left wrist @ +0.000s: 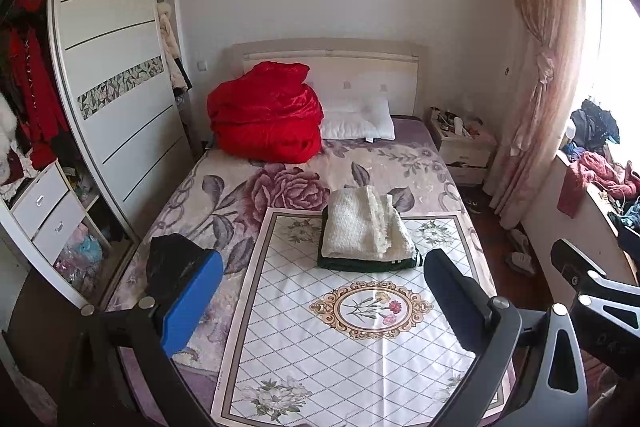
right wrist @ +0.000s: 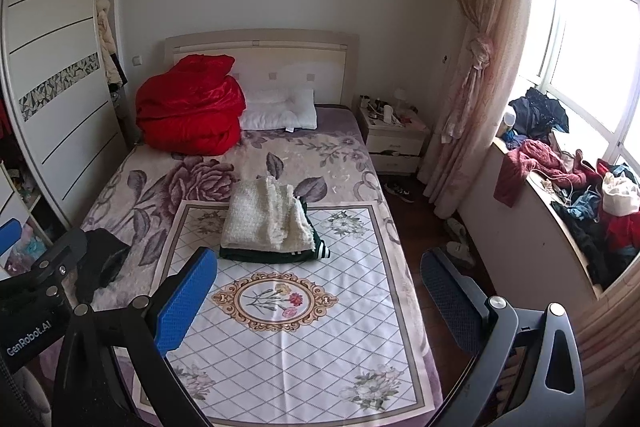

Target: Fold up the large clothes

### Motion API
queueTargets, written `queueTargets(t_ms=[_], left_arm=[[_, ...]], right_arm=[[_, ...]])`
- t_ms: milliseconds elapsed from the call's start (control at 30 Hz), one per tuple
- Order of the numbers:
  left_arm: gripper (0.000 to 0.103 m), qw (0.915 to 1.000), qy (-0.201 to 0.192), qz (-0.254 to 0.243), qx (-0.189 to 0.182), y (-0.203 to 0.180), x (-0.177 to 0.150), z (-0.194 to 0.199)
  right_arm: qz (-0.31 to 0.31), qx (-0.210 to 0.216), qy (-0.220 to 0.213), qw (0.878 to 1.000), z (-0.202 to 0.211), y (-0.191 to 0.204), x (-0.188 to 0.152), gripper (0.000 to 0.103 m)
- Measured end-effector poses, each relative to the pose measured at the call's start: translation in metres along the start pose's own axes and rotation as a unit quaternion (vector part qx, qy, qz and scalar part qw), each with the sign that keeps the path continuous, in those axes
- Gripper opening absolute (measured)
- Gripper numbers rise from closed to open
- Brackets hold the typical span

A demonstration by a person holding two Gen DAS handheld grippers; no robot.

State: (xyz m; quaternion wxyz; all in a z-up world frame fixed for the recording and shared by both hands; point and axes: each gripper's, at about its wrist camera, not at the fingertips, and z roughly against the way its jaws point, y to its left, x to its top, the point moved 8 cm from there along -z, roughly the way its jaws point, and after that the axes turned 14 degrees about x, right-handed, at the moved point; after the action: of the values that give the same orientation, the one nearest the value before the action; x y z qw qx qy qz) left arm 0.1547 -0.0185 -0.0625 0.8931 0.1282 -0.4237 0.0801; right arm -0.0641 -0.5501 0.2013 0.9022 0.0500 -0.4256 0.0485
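A folded cream knit garment [left wrist: 366, 225] [right wrist: 266, 215] lies on top of a folded dark green garment with white stripes [left wrist: 370, 263] [right wrist: 280, 253]. The stack sits on a white diamond-patterned mat [left wrist: 340, 327] [right wrist: 288, 339] spread on the bed. My left gripper [left wrist: 324, 301] is open and empty, held above the mat's near half. My right gripper [right wrist: 320, 303] is open and empty, above the mat's right side. A small black cloth [right wrist: 106, 263] [left wrist: 172, 255] lies on the bed left of the mat.
A red quilt [left wrist: 266, 117] [right wrist: 192, 111] and a white pillow [left wrist: 356, 119] [right wrist: 280, 111] lie at the headboard. A wardrobe [left wrist: 112, 87] stands to the left, a nightstand [right wrist: 394, 137] to the right. A clothes pile [right wrist: 592, 195] covers the window ledge. Shoes [right wrist: 458, 239] lie on the floor.
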Motion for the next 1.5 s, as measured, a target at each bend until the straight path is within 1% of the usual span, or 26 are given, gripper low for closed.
queueTargets(t_ms=[400,1133,1500], left_arm=[[0.103,1.0,-0.003,0.004,-0.005,0.001,0.001,0.004],[0.103,0.9999,-0.003,0.015,0.0,0.004,0.003,0.012],[0.103,0.9999,-0.002,0.015,0.001,0.004,0.001,0.012]], right_arm=[[-0.004,0.0,-0.007,1.0,0.002,-0.005,0.004,0.103],[-0.001,0.001,-0.01,1.0,0.009,0.004,0.002,0.103],[0.005,0.003,-0.009,1.0,0.005,0.003,0.004,0.103]])
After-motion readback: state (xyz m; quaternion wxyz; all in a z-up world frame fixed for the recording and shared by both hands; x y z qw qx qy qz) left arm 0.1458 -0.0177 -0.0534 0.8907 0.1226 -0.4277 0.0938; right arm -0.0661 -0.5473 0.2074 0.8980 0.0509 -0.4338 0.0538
